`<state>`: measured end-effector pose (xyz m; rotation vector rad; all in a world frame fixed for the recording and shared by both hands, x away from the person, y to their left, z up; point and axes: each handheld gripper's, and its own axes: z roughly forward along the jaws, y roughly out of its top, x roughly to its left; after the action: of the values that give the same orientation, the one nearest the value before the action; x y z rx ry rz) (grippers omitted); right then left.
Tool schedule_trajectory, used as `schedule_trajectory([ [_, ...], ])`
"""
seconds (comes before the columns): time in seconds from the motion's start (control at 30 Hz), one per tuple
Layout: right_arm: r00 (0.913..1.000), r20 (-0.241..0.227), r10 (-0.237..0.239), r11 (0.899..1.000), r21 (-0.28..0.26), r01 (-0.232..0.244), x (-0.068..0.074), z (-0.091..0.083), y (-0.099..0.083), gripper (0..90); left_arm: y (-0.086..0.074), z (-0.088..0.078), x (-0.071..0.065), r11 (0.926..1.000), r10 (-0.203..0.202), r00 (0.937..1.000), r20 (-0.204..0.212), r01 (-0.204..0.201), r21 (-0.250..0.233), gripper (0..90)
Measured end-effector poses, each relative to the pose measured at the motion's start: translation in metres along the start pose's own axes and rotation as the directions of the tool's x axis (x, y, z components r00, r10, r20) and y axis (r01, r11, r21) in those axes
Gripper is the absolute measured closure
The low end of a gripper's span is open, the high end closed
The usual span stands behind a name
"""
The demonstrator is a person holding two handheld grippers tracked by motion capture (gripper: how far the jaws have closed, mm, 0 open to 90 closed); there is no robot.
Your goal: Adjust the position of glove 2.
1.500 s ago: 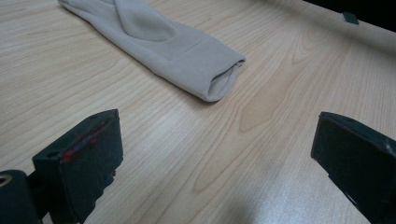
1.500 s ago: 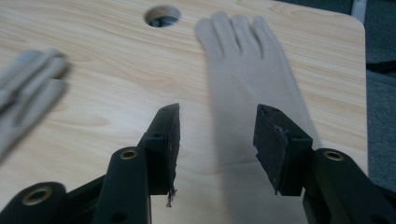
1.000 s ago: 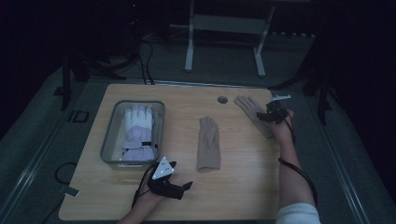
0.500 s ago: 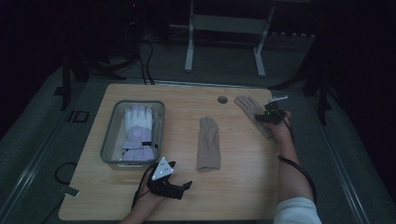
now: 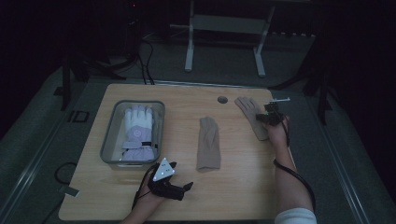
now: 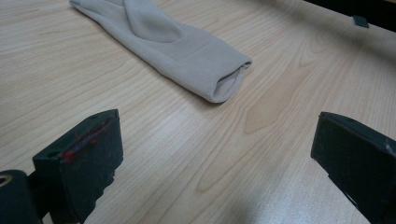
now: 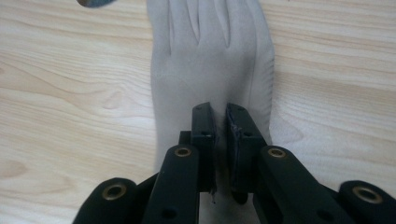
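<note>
Beige knit glove [image 7: 210, 60], soft, flat, fingers spread, lies at the far right of the light wood-grain surface [image 5: 243, 186]. Right hand-held gripper [image 7: 219, 123] sits on its cuff end; jaws just closed, nearly together, pinching a fold of the fabric btwn the pads. Second beige glove [image 6: 177, 46], folded narrow w/ open cuff, lies mid-surface, ahead of the left hand-held gripper [image 6: 215, 154], well apart from it. That one rests near the front edge, jaws wide, holding nothing. At left, a clear plastic bin [image 5: 108, 140] w/ a padded white-lilac glove [image 5: 137, 128] inside.
</note>
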<state>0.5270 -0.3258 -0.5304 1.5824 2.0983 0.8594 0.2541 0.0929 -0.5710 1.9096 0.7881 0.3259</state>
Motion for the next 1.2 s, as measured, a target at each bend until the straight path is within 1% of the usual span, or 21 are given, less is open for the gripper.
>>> schedule_trajectory([
  [0.07,1.0000,0.007,0.001,1.000,-0.015,-0.001,0.005,-0.007,0.001,83.0,0.000,0.000,0.000,1.0000,-0.005,1.0000,0.003,0.005,-0.003,2.7],
  [0.13,0.9996,0.015,0.023,0.999,-0.043,-0.022,0.009,-0.016,0.002,83.1,0.001,-0.001,0.000,0.9999,-0.012,0.9999,0.006,0.012,-0.008,2.7],
  [0.2,0.9978,0.023,0.062,0.996,-0.071,-0.061,0.013,-0.027,0.002,83.1,0.001,-0.002,0.001,0.9999,-0.008,1.0000,0.005,0.008,-0.008,2.7],
  [0.37,0.9952,0.046,0.087,0.988,-0.130,-0.080,0.030,-0.056,-0.001,83.2,0.002,-0.001,0.000,1.0000,0.000,1.0000,0.009,0.000,-0.010,2.7],
  [0.43,0.9929,0.054,0.106,0.983,-0.154,-0.097,0.037,-0.070,-0.006,83.2,0.002,0.000,-0.001,0.9999,0.004,0.9999,0.011,-0.004,-0.012,2.7],
  [0.5,0.9941,0.044,0.099,0.980,-0.178,-0.090,0.042,-0.081,-0.011,83.2,0.003,-0.001,-0.001,0.9999,0.008,0.9999,0.010,-0.008,-0.012,2.7],
  [0.57,0.9928,0.051,0.109,0.978,-0.186,-0.097,0.046,-0.091,-0.017,83.2,0.004,-0.002,-0.001,0.9998,0.005,0.9999,0.010,-0.005,-0.021,2.7],
  [0.63,0.9926,0.047,0.113,0.976,-0.192,-0.102,0.047,-0.095,-0.020,83.1,0.004,-0.003,-0.001,0.9997,0.007,0.9999,0.008,-0.007,-0.022,2.7],
  [0.67,0.9919,0.046,0.119,0.974,-0.198,-0.108,0.051,-0.100,-0.025,83.2,0.005,-0.003,0.000,0.9996,0.005,1.0000,0.003,-0.005,-0.026,2.7],
  [0.7,0.9927,0.064,0.102,0.977,-0.196,-0.087,0.056,-0.107,-0.031,83.1,0.006,-0.003,0.000,0.9996,0.004,1.0000,-0.002,-0.004,-0.026,2.7],
  [0.73,0.9927,0.045,0.112,0.973,-0.207,-0.101,0.060,-0.114,-0.040,83.1,0.006,-0.004,0.000,0.9997,0.003,1.0000,-0.005,-0.003,-0.026,2.7],
  [0.77,0.9927,0.045,0.112,0.973,-0.207,-0.101,0.060,-0.114,-0.040,83.1,0.006,-0.004,0.000,0.9996,0.001,1.0000,-0.009,-0.002,-0.029,2.7],
  [0.87,0.9934,0.040,0.108,0.973,-0.211,-0.097,0.066,-0.124,-0.054,83.0,0.008,-0.007,0.000,0.9993,0.007,0.9999,-0.011,-0.007,-0.037,2.7],
  [0.93,0.9920,0.036,0.121,0.972,-0.208,-0.111,0.068,-0.129,-0.063,83.0,0.008,-0.007,0.000,0.9992,0.008,0.9999,-0.011,-0.008,-0.039,2.7],
  [0.97,0.9903,0.024,0.137,0.971,-0.203,-0.129,0.069,-0.130,-0.069,83.0,0.008,-0.007,0.000,0.9992,0.007,0.9999,-0.010,-0.007,-0.040,2.7],
  [1.0,0.9918,0.037,0.123,0.975,-0.193,-0.113,0.071,-0.130,-0.073,82.9,0.008,-0.007,0.000,0.9992,0.007,0.9999,-0.010,-0.007,-0.039,2.7],
  [1.03,0.9915,0.043,0.123,0.976,-0.188,-0.113,0.073,-0.130,-0.077,82.7,0.008,-0.007,0.000,0.9992,0.008,0.9999,-0.013,-0.008,-0.039,2.7],
  [1.1,0.9906,0.019,0.135,0.975,-0.180,-0.130,0.075,-0.131,-0.087,82.5,0.008,-0.007,-0.002,0.9991,0.016,0.9998,-0.015,-0.016,-0.039,2.7],
  [1.13,0.9879,0.020,0.154,0.972,-0.186,-0.147,0.075,-0.131,-0.094,82.4,0.008,-0.007,-0.002,0.9991,0.017,0.9997,-0.017,-0.018,-0.040,2.7],
  [1.17,0.9883,0.019,0.151,0.973,-0.178,-0.145,0.076,-0.130,-0.097,82.5,0.008,-0.007,-0.003,0.9990,0.018,0.9997,-0.016,-0.019,-0.041,2.7],
  [1.2,0.9884,0.031,0.149,0.976,-0.166,-0.142,0.078,-0.128,-0.102,82.4,0.008,-0.007,-0.002,0.9989,0.018,0.9997,-0.015,-0.019,-0.042,2.7],
])
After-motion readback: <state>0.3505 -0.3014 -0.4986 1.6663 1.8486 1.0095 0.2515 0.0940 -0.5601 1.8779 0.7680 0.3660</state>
